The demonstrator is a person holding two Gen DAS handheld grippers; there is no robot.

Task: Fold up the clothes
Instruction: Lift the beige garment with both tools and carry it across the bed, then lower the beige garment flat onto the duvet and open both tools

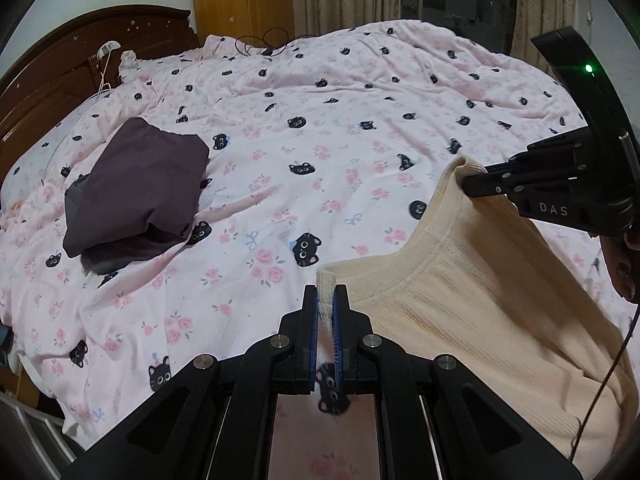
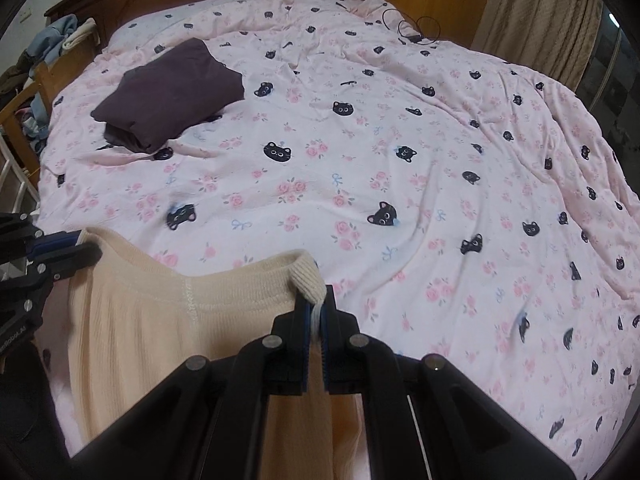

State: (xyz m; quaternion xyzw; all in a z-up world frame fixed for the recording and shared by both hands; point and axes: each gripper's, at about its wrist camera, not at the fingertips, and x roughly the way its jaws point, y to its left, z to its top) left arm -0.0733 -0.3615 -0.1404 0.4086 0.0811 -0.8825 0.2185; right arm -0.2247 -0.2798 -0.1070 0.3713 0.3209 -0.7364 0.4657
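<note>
From the left wrist, the left gripper [image 1: 325, 300] has its jaws clamped on one end of the ribbed band of a cream garment [image 1: 488, 300], and the right gripper [image 1: 470, 184] pinches the other end over by the frame's right edge, so the band hangs stretched between them above the pink cat-print bedspread [image 1: 320, 128]. A folded dark garment [image 1: 140, 188] already lies up near the headboard. From the right wrist, the right gripper [image 2: 318, 304] is likewise closed tight on a fold of the band, the cream garment [image 2: 160, 328] draping down below, the left gripper [image 2: 86, 258] gripping its far end. I'd judge this the laying-out step: next, lower the garment flat onto the open bedspread [image 2: 400, 160].
</note>
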